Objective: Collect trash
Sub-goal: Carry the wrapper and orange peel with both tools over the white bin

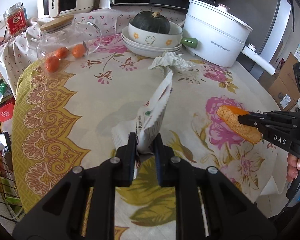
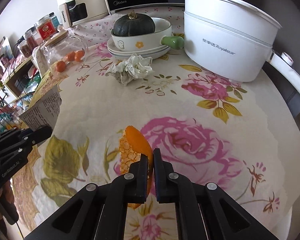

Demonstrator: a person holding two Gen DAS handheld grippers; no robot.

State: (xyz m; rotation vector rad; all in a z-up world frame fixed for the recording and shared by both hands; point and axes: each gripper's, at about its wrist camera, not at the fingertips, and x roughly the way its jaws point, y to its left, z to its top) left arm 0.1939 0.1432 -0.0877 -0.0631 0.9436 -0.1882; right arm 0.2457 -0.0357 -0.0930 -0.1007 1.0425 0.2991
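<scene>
My left gripper (image 1: 145,138) is shut on an empty white snack wrapper (image 1: 157,108) and holds it upright above the floral tablecloth (image 1: 80,104); the wrapper also shows at the left of the right wrist view (image 2: 44,108). My right gripper (image 2: 150,153) is shut on a piece of orange peel (image 2: 133,142), held just above the cloth; it shows at the right in the left wrist view (image 1: 237,121). A crumpled white tissue (image 1: 173,60) lies on the table in front of the stacked dishes, also in the right wrist view (image 2: 132,68).
At the back stand a white electric pot (image 2: 228,34), stacked bowls holding a dark green squash (image 2: 134,26), a glass jar (image 1: 56,40) with small oranges (image 1: 78,51) beside it, a microwave and an air fryer. Shelves with jars are at the left.
</scene>
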